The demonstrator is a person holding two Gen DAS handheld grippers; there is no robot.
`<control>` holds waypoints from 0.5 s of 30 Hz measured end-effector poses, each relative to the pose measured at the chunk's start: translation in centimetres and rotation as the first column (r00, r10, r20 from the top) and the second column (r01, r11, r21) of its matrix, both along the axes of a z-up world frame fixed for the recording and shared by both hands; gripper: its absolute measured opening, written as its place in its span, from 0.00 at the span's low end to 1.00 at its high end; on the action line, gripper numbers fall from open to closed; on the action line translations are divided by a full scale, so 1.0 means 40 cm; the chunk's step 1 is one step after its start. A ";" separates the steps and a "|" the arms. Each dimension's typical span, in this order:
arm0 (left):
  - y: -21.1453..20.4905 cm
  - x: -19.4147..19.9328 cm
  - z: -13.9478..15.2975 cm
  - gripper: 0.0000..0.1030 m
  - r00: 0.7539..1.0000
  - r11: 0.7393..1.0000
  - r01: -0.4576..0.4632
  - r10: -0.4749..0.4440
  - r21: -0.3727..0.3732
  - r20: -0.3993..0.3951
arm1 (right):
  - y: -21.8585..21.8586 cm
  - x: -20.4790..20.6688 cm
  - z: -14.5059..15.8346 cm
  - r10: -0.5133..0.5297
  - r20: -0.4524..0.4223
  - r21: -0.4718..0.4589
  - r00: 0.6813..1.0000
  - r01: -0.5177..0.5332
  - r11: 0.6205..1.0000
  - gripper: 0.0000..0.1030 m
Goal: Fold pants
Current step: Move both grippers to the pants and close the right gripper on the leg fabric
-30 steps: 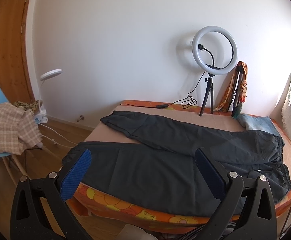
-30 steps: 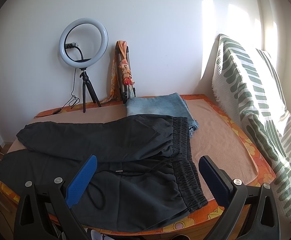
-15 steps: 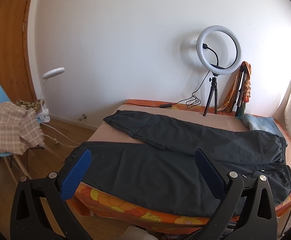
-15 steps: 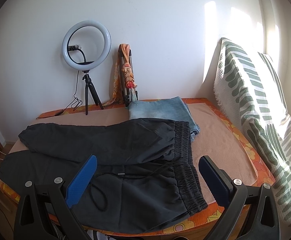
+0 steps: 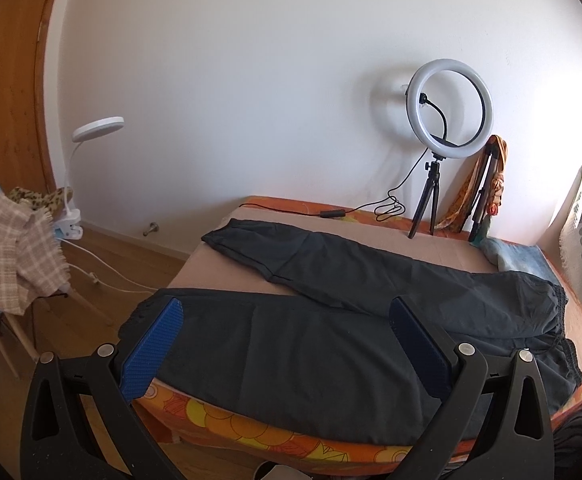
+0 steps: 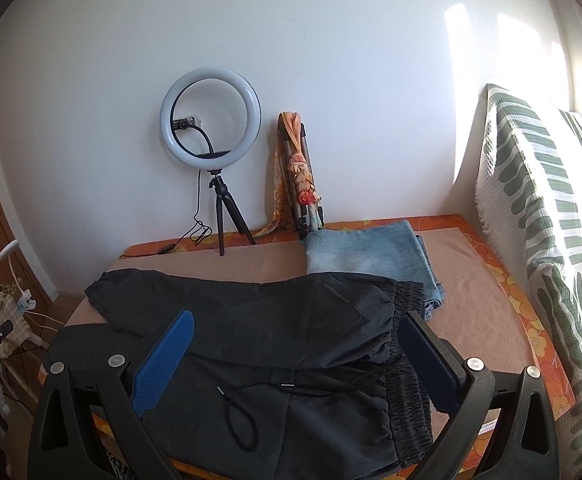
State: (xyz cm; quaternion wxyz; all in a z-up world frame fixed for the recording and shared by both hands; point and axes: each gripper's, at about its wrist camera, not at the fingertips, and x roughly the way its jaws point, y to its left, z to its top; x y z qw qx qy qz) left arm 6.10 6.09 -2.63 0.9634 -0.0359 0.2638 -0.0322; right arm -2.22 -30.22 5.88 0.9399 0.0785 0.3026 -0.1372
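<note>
From the left wrist view, the left hand-held gripper point(image 5: 287, 344) hovers with its blue pads spread wide and nothing between them, above the near leg of the black pants point(image 5: 291, 356), which lie flat across the worktop point(image 5: 227, 264) with the two legs splayed apart toward the left and the waist at the right. The cloth looks thin, light and limp, likely to sag and slide when lifted, so the near cuff hem at the left seems a sound place to pinch. From the right wrist view, the right hand-held gripper point(image 6: 297, 360) is likewise wide open and empty over the waist end, where the gathered elastic waistband point(image 6: 409, 384) offers a thicker, firmer hold; a loose drawstring point(image 6: 243, 412) trails over the front, and folded jeans point(image 6: 367, 256) lie just beyond
</note>
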 end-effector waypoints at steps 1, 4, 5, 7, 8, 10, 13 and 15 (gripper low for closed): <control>0.008 0.010 -0.001 0.99 1.000 1.000 0.001 -0.001 -0.008 -0.002 | 0.001 0.010 0.010 0.016 -0.004 -0.003 1.000 -0.016 1.000 1.00; 0.031 0.045 -0.004 0.99 1.000 1.000 0.009 -0.009 -0.007 -0.014 | 0.009 0.039 0.034 0.052 -0.018 -0.020 0.998 -0.052 0.998 1.00; 0.038 0.060 -0.004 0.97 1.000 1.000 0.012 -0.012 -0.007 -0.020 | 0.015 0.050 0.038 0.060 -0.024 -0.035 0.998 -0.061 0.998 1.00; 0.054 0.089 -0.005 0.91 0.999 1.000 0.018 -0.019 -0.019 -0.033 | 0.026 0.078 0.040 0.073 -0.039 -0.078 0.997 -0.076 0.994 1.00; 0.063 0.105 -0.005 0.90 0.999 0.999 0.020 -0.021 -0.026 -0.041 | 0.032 0.093 0.038 0.078 -0.044 -0.097 0.996 -0.082 0.992 1.00; 0.075 0.137 -0.004 0.88 0.998 0.999 0.025 -0.027 -0.038 -0.051 | 0.043 0.122 0.032 0.096 -0.042 -0.130 0.995 -0.100 0.986 1.00; 0.083 0.193 -0.008 0.84 0.997 0.999 0.029 -0.031 -0.021 -0.073 | 0.057 0.177 0.010 0.129 -0.039 -0.141 0.991 -0.133 0.981 1.00; 0.078 0.234 -0.010 0.81 0.995 0.999 0.049 -0.049 -0.006 -0.089 | 0.062 0.221 -0.012 0.168 -0.053 -0.117 0.984 -0.173 0.978 1.00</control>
